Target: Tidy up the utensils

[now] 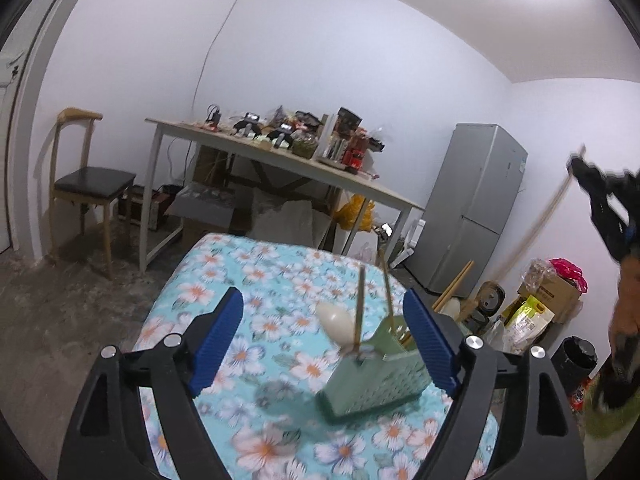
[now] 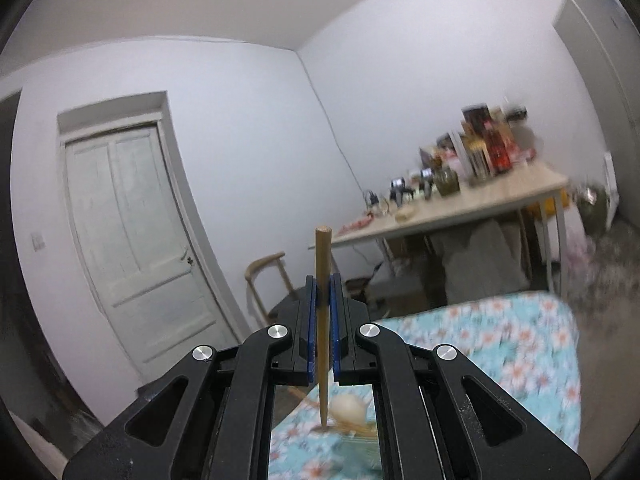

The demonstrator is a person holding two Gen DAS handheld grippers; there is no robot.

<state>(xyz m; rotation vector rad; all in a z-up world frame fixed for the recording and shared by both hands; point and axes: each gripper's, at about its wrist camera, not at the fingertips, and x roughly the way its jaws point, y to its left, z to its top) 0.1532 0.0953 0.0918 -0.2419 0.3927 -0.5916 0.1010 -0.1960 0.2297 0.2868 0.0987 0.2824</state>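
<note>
Chopstick (image 2: 322, 312) clamped upright between right fingers (image 2: 337, 320).

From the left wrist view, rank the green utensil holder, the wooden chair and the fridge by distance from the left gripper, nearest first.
1. Green utensil holder: by the left gripper, toward its right finger.
2. Fridge: right, beyond the flowered table.
3. Wooden chair: far left, near the wall; close to the fridge's range.

The right gripper (image 2: 323, 292) is squeezing a brown wooden stick (image 2: 322, 320) between its two blue pads — the stick is standing almost straight up. Its thin end is pointing down near a white spoon (image 2: 349, 407), which looks blurry. Under them, a table with a flowery blue cloth (image 2: 500, 344) is showing — it is blurry too.
</note>
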